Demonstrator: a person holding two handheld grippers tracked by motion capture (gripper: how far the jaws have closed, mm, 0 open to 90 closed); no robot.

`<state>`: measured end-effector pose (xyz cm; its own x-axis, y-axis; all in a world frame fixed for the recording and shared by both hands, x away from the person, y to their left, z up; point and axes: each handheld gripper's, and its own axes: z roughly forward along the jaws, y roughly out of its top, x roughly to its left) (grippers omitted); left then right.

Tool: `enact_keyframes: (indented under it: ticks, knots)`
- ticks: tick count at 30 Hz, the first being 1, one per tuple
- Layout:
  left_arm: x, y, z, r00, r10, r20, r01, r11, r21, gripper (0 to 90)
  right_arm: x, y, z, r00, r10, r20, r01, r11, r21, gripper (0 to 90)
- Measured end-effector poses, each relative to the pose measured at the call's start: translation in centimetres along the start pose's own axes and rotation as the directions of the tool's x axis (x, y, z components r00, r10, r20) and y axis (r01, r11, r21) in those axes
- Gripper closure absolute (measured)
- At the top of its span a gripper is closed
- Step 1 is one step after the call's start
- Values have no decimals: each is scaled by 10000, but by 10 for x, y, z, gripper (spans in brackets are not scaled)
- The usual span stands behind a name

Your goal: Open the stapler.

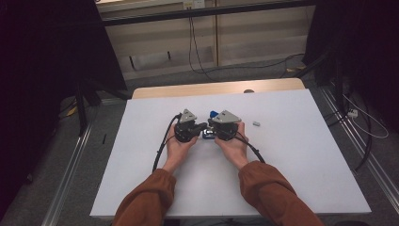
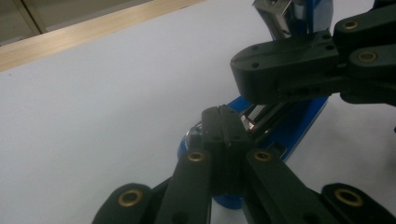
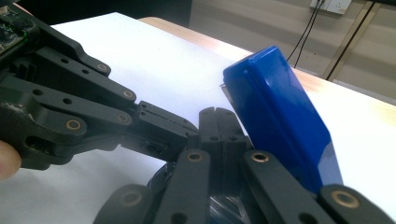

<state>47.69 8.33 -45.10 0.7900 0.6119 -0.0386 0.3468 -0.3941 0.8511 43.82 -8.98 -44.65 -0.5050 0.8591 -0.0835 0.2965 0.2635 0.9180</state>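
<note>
A blue stapler (image 3: 285,116) is seen between the two sets of tongs, near the middle of a white table (image 1: 291,155), with its lid swung up and open. In the right gripper view the raised blue lid stands just beside and past the tips of the right gripper (image 3: 223,125). In the left gripper view the blue base and its bare metal channel (image 2: 261,116) lie directly beyond the tips of the left gripper (image 2: 227,126).

Both pairs of jaws are pressed together. The left tips are set against the metal channel; whether anything is pinched between them cannot be told. The right tips are closed beside the lid, and no object is seen between them.

A small grey block (image 1: 256,124), possibly a strip of staples, lies on the table to the outside of the right gripper, well apart from the stapler.

The step in hand is judged to be the opening or loading of the stapler. It would be done well if the base were kept steady by one gripper, the lid were held back gently, and the metal channel were left unobstructed.
</note>
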Motion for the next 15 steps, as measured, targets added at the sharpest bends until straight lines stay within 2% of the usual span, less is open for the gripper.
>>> enact_keyframes:
  ticks: [6, 15]
  knots:
    - [-1, 0, 0, 10000, -1, -54, 1, 10000, -15, 900, -3, 1, -4, 9999, 106, 123, -104, 9998, -157, 900]
    - [0, -1, 0, 10000, 44, -80, -45, 10000, -38, 900, -3, 1, -6, 9998, -25, 191, 27, 9999, -151, 900]
